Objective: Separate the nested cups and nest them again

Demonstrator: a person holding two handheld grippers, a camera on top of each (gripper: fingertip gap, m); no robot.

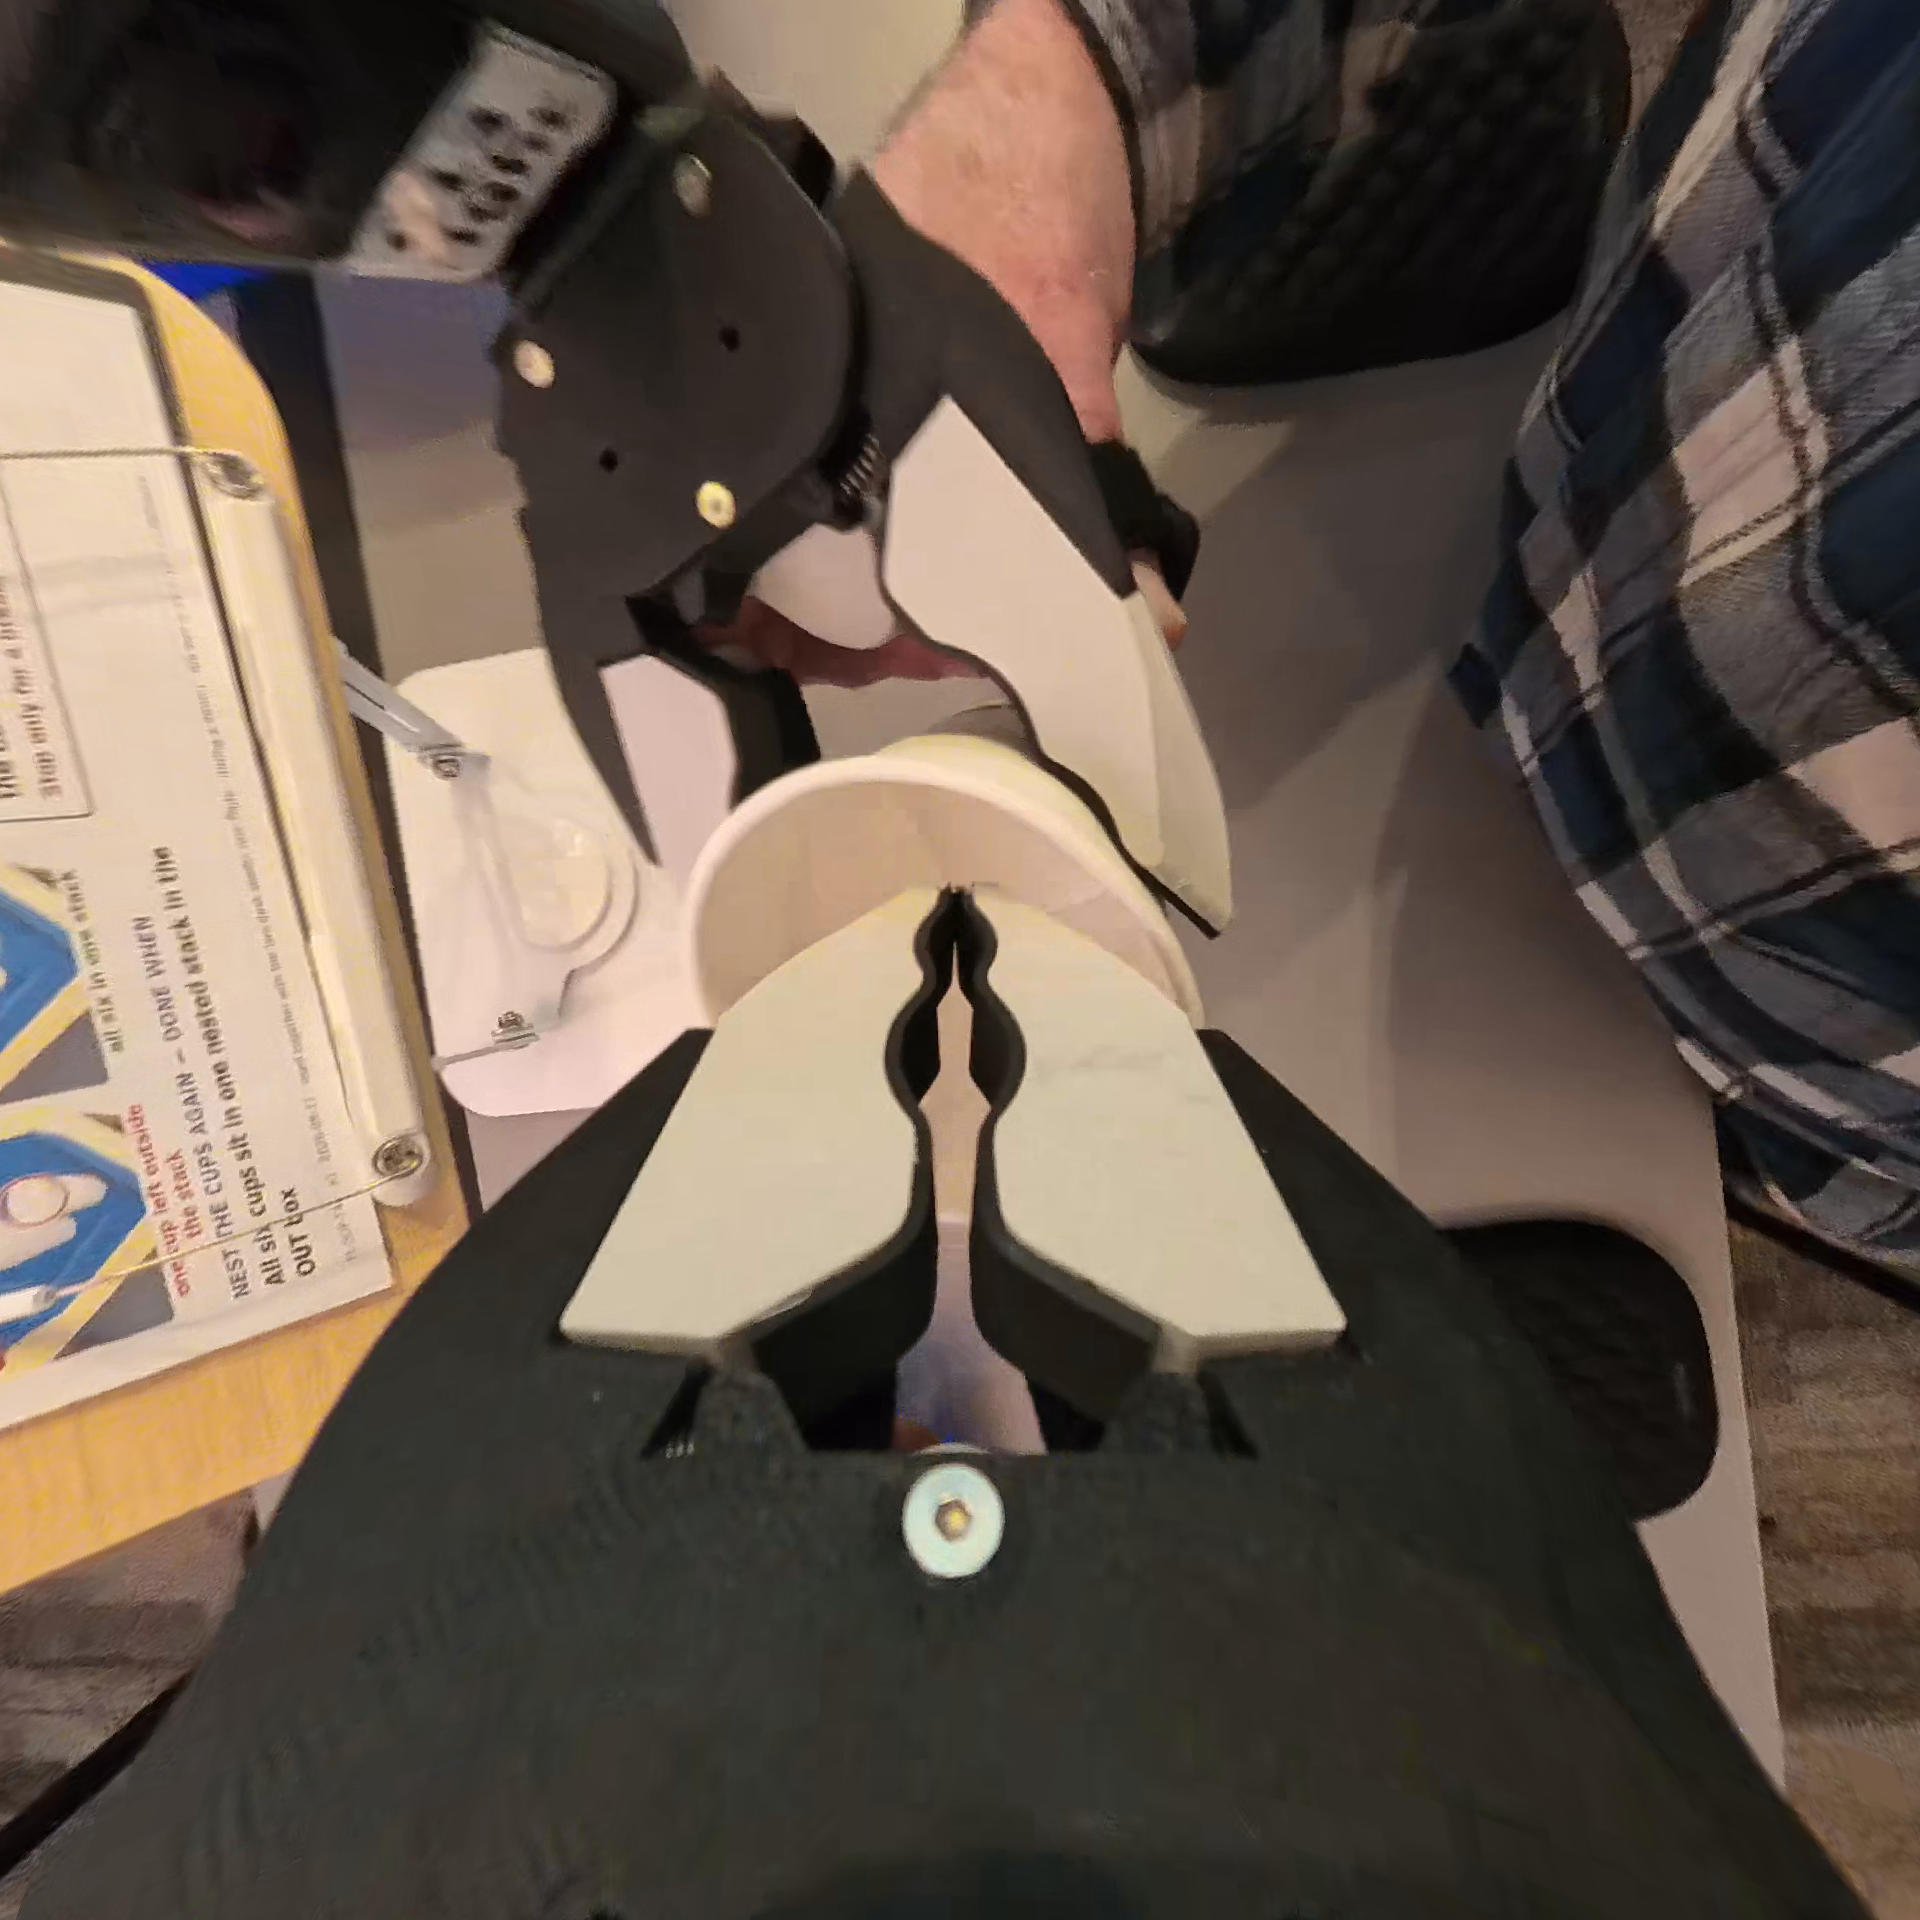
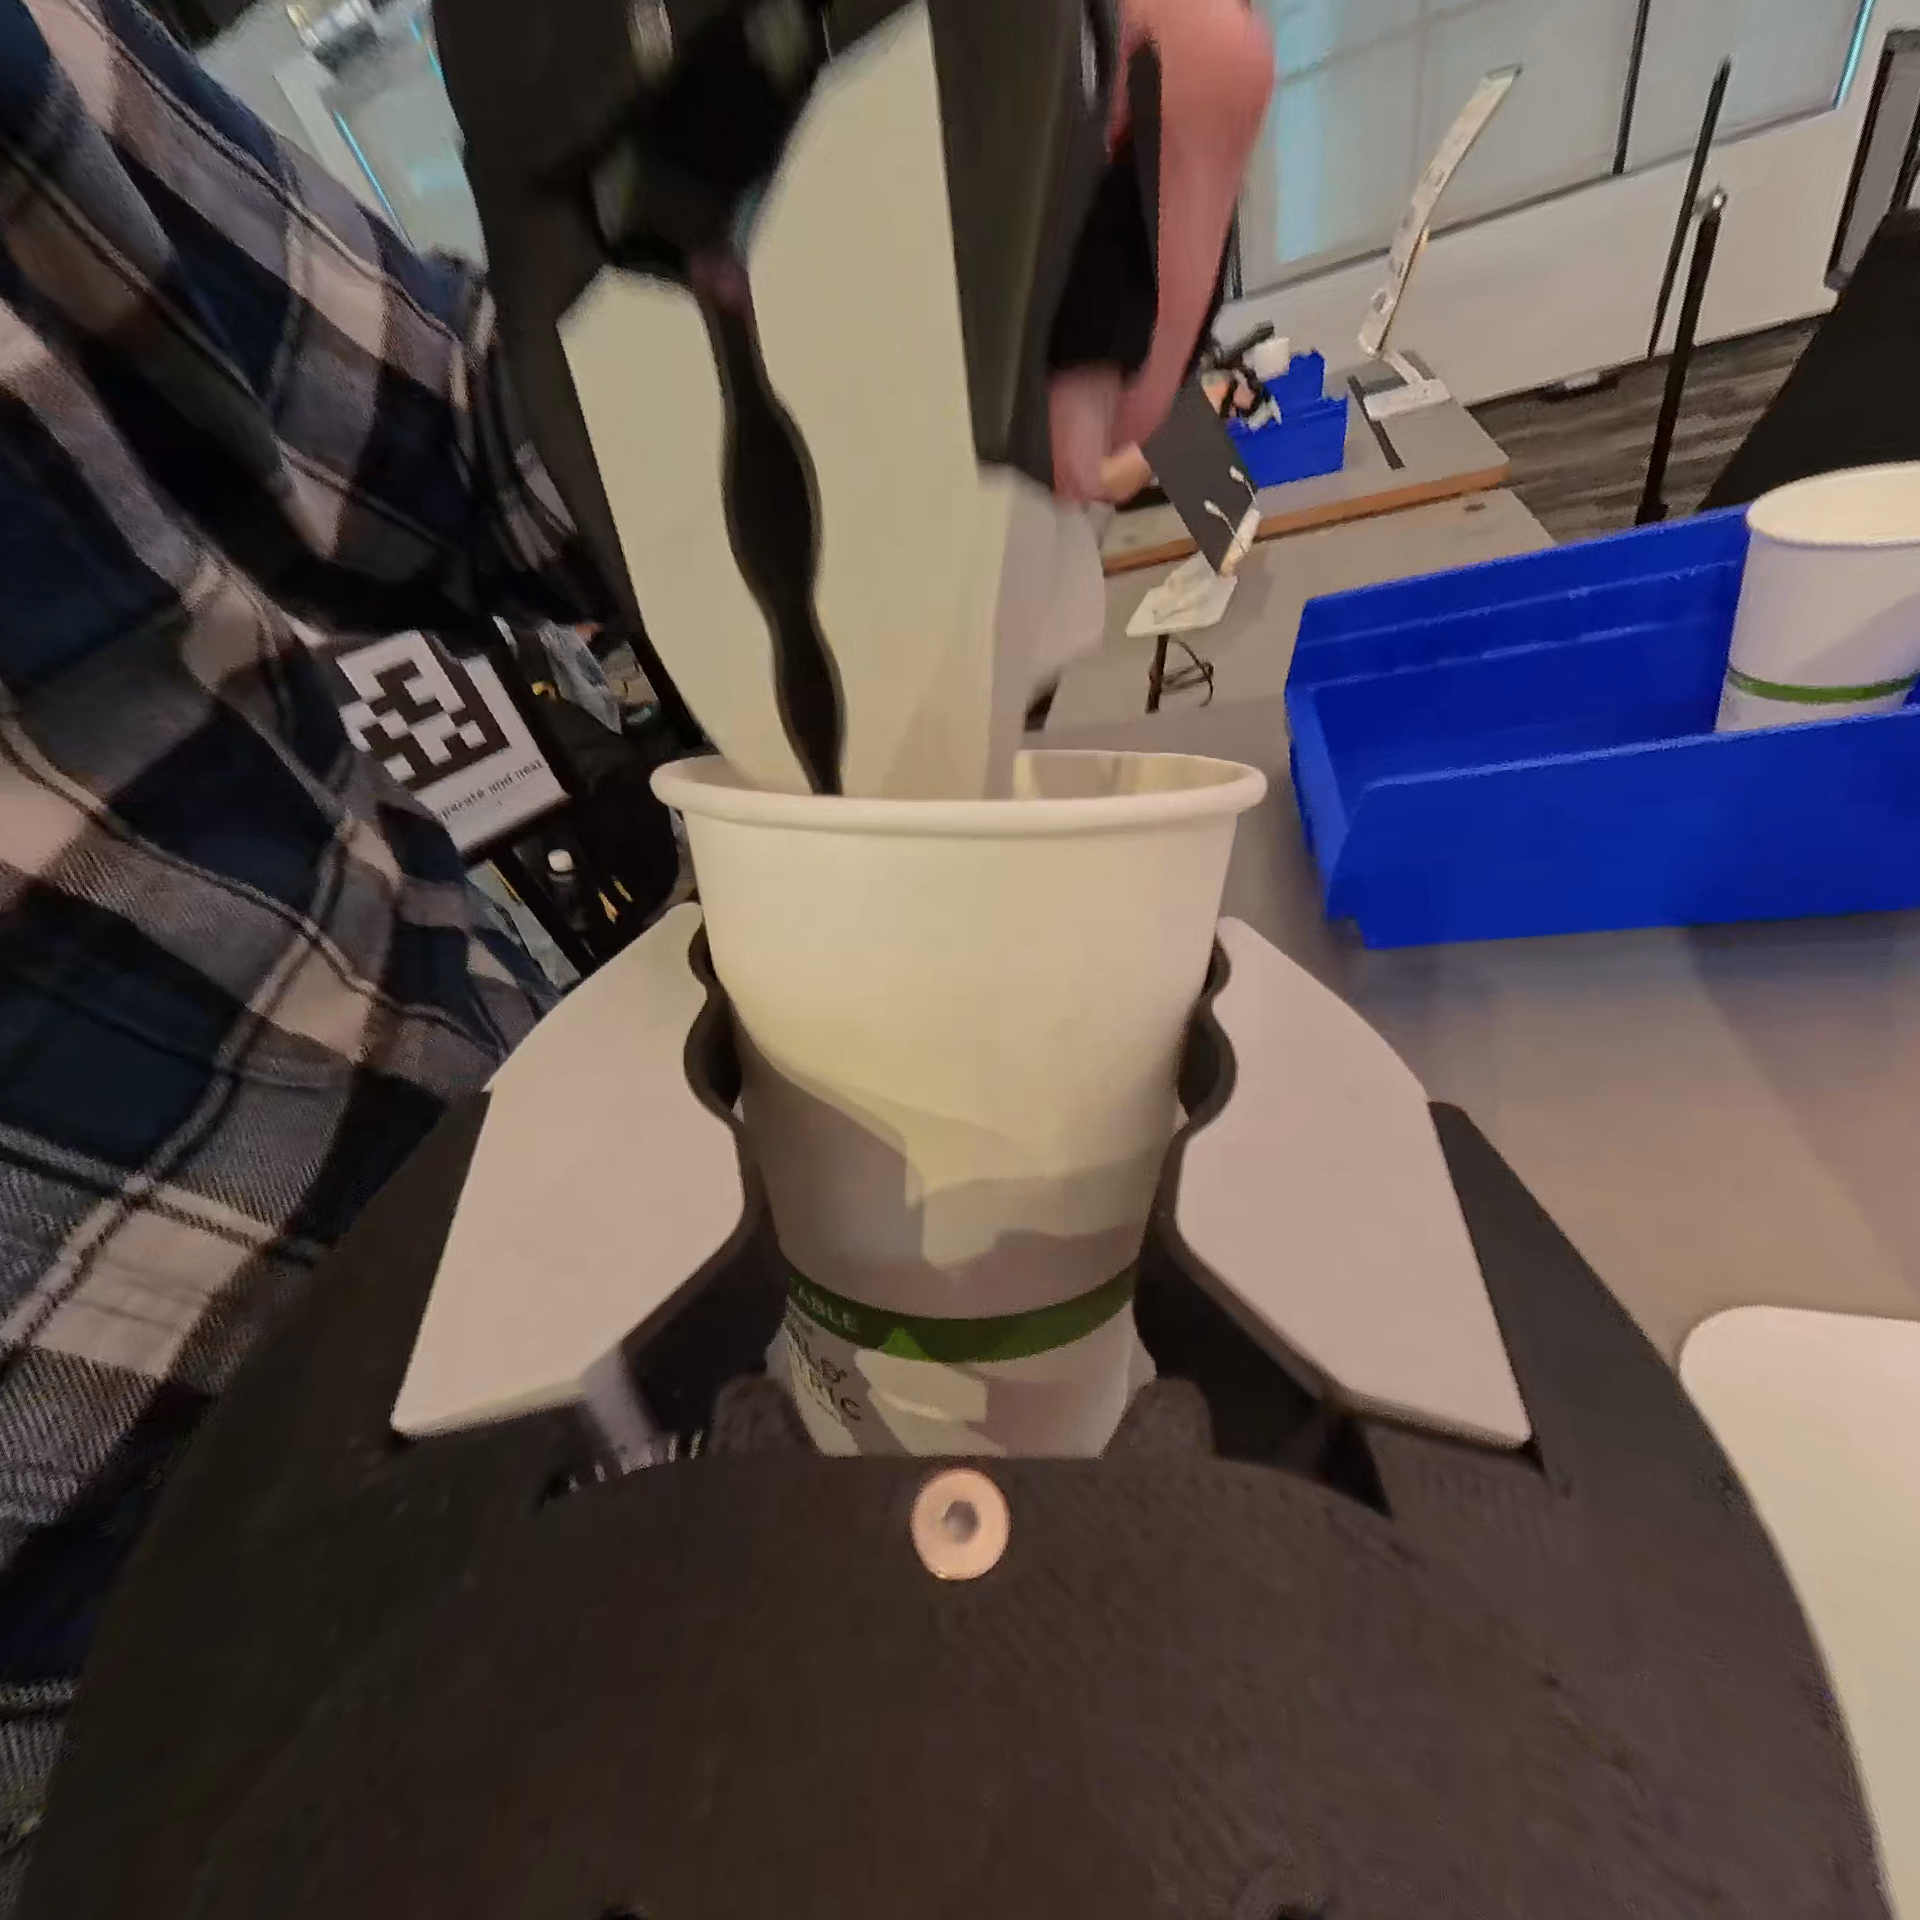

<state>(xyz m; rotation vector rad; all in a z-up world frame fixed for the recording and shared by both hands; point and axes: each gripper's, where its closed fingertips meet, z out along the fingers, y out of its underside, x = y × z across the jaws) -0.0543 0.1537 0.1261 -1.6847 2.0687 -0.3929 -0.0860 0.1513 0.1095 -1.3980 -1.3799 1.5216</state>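
A white paper cup (image 2: 956, 935) with a green band near its base stands upright between my right gripper's (image 2: 956, 997) pads. Both pads press on its sides, so the right gripper is shut on it and holds it above the grey table (image 2: 1558, 1091). My left gripper (image 1: 951, 904) comes down from above with its fingers (image 2: 894, 520) pressed together. Its tips are inside the cup's mouth (image 1: 831, 862). I cannot tell whether they touch anything inside the cup. The right gripper (image 1: 914, 862) also shows in the left wrist view, around the cup.
A blue bin (image 2: 1558, 831) at the right holds another white cup (image 2: 1829, 603). An instruction sheet on a wooden board (image 1: 156, 831) and a white stand base (image 1: 520, 935) lie to the left. A person in a plaid shirt (image 1: 1714, 520) stands close by.
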